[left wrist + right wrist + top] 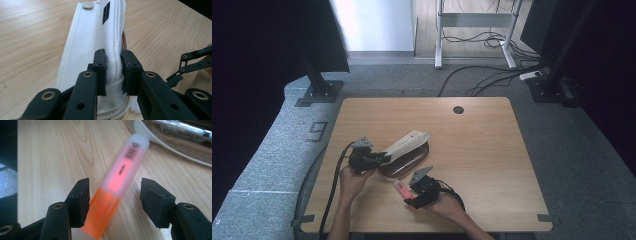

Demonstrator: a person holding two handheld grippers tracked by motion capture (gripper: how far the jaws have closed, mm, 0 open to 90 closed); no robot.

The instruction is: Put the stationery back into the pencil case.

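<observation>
The left gripper (113, 72) has its two black jaws pinched tight on the raised flap of a long white woven-fabric pencil case (92, 50). The cloth bunches between the pads. A round metal snap button (87, 5) and a small black label (106, 12) sit near the flap's far end.

The right gripper (113, 201) has its jaws spread apart, one on each side of an orange highlighter pen with a frosted translucent barrel (117, 185). The left pad is close against the orange cap; the right pad stands clear of it. The highlighter lies flat on the light wooden table (50, 152), its barrel pointing toward one o'clock in the right gripper view, ending just beside the case's white rim. A clear-barrelled pen (180, 127) lies inside the open case on its brown lining.

In the high view the case (407, 145) lies left of the table's centre, its flap lifted and slanting toward two o'clock. The left gripper (382, 157) grips it from eight o'clock. The highlighter (402, 189) lies at the case's six o'clock, with the right gripper (412, 197) over it. A round cable hole (458, 109) sits at the table's twelve o'clock edge.
</observation>
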